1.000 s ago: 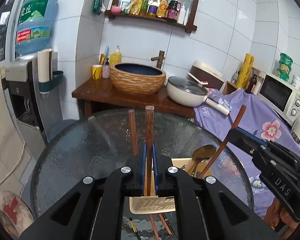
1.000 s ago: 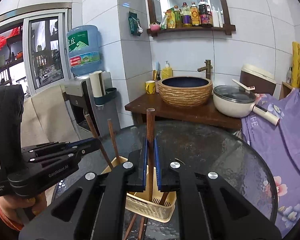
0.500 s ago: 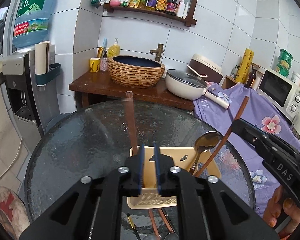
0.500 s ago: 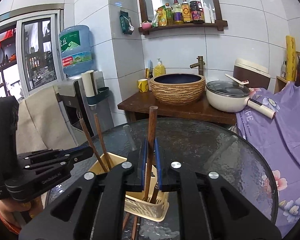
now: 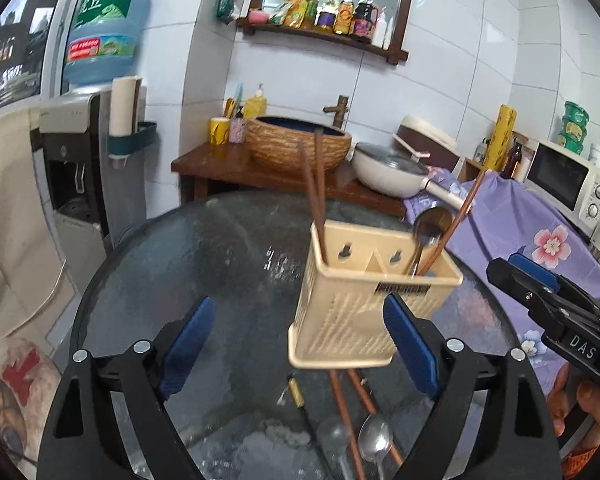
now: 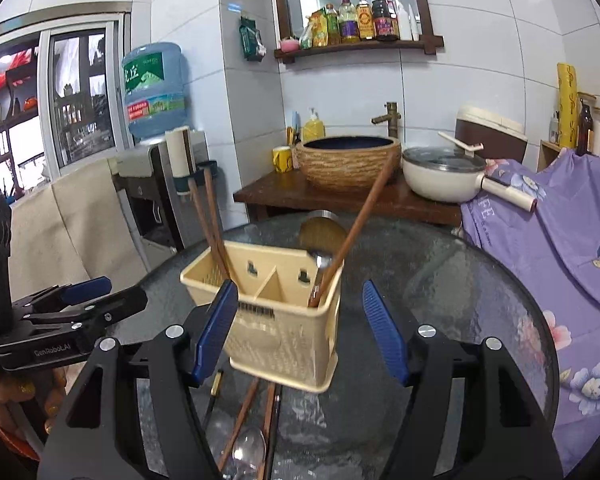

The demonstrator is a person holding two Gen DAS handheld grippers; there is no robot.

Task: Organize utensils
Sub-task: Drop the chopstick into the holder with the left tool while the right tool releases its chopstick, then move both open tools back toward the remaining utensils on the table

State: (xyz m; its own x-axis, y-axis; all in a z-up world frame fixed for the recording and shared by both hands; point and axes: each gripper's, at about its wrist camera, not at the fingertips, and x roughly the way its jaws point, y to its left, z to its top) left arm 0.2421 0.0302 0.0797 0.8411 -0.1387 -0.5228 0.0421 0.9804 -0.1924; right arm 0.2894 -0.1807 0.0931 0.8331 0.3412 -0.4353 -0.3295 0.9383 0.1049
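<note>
Holding both tools low over the round glass table [image 5: 172, 264], you have your left gripper [image 5: 300, 348] spread wide with nothing between its blue pads, and your right gripper [image 6: 300, 328] likewise released; both sets of jaws have just been opening. At centre frame the cream basket [image 5: 364, 308] stands upright, two chopsticks [image 5: 314, 184] in its left compartment, a spoon [image 5: 430, 226] and one chopstick [image 6: 360, 220] in its right. More utensils [image 5: 364, 432] lie on the glass at the bottom of the frame.
</note>
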